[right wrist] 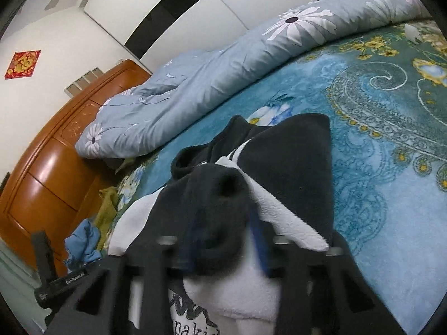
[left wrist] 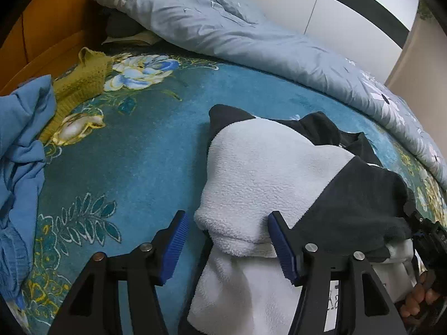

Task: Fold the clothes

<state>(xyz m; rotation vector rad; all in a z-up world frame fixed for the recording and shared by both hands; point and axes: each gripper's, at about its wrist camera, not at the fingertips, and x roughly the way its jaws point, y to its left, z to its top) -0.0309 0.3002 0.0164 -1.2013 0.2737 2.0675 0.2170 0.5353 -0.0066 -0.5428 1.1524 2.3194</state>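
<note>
A white and black fleece garment [left wrist: 268, 173] lies folded over on the teal floral bedspread [left wrist: 134, 150]. My left gripper [left wrist: 226, 240] is open; a white fold of the fleece bulges between its blue pads without being pinched. In the right wrist view my right gripper [right wrist: 223, 240] is blurred, with a black sleeve end of the fleece [right wrist: 220, 209] between its blue pads; whether they pinch it I cannot tell. The right gripper also shows at the left wrist view's right edge [left wrist: 419, 223], at the black sleeve.
A blue-grey flowered quilt [left wrist: 223, 28] lies bunched along the far side of the bed. A mustard knit garment [left wrist: 83, 75] and a crumpled blue garment [left wrist: 22, 139] lie at the left by the wooden headboard [right wrist: 50, 167]. White wardrobe doors [right wrist: 167, 8] stand behind.
</note>
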